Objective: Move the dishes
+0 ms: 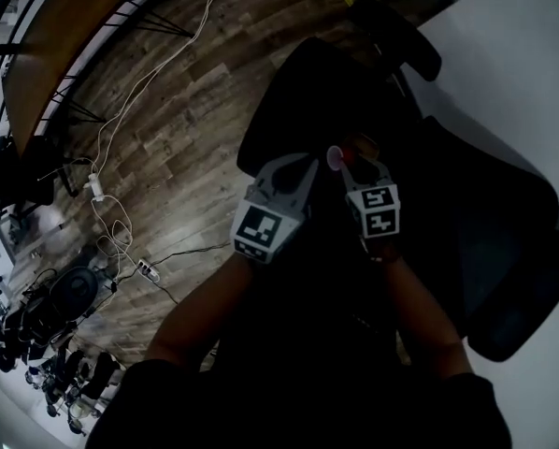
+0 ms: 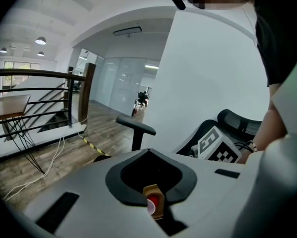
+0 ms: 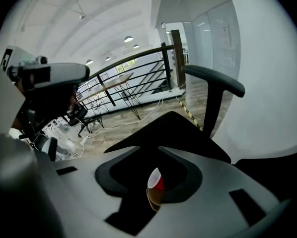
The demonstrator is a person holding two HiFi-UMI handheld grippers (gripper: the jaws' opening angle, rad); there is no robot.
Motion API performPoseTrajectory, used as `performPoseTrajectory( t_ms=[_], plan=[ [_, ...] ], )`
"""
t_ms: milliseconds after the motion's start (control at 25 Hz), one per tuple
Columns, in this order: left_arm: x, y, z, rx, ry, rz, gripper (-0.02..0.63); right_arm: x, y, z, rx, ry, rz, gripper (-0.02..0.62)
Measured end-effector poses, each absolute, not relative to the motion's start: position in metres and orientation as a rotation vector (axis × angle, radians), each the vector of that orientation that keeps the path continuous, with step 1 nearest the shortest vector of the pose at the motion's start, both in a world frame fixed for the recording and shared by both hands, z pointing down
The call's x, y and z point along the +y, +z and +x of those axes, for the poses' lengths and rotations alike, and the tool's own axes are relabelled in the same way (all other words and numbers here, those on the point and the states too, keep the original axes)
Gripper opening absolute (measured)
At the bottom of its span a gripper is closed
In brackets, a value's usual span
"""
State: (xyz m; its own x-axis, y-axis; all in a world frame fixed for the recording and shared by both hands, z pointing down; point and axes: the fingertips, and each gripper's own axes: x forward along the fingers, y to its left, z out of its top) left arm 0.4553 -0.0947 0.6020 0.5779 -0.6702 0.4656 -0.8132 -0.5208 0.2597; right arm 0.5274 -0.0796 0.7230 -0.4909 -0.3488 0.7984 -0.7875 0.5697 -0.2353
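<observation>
Head view: the left gripper (image 1: 308,165) and right gripper (image 1: 356,162) sit side by side, nearly touching, over a black chair (image 1: 373,92). Wood floor (image 1: 167,110) with white cables (image 1: 121,129) and a power strip (image 1: 147,271) lies to the left, and a white wall (image 1: 504,64) to the right.

Left gripper view: the jaws are together with nothing between them. Past them are an armrest (image 2: 135,125), a railing (image 2: 34,76) and a desk (image 2: 7,108). The right gripper's marker cube (image 2: 218,145) is just beside them.

Right gripper view: the jaws are closed and empty, over the chair's seat. The armrest rises just behind them, with the railing farther off.

No dish shows in any view
</observation>
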Motion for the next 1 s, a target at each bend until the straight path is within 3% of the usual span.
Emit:
performPoseTrajectory(
  t_ms=[480,1000],
  plan=[
    [-0.098,0.652,0.447,-1.119,0.502,2.289,-0.005,-0.065,0.842,0.536,-1.836,0.920,0.857,0.110],
    [-0.098,0.665,0.442,-1.107,0.501,2.275,-0.005,-0.059,0.890,0.552,-1.718,0.874,0.839,0.110]
  ],
)
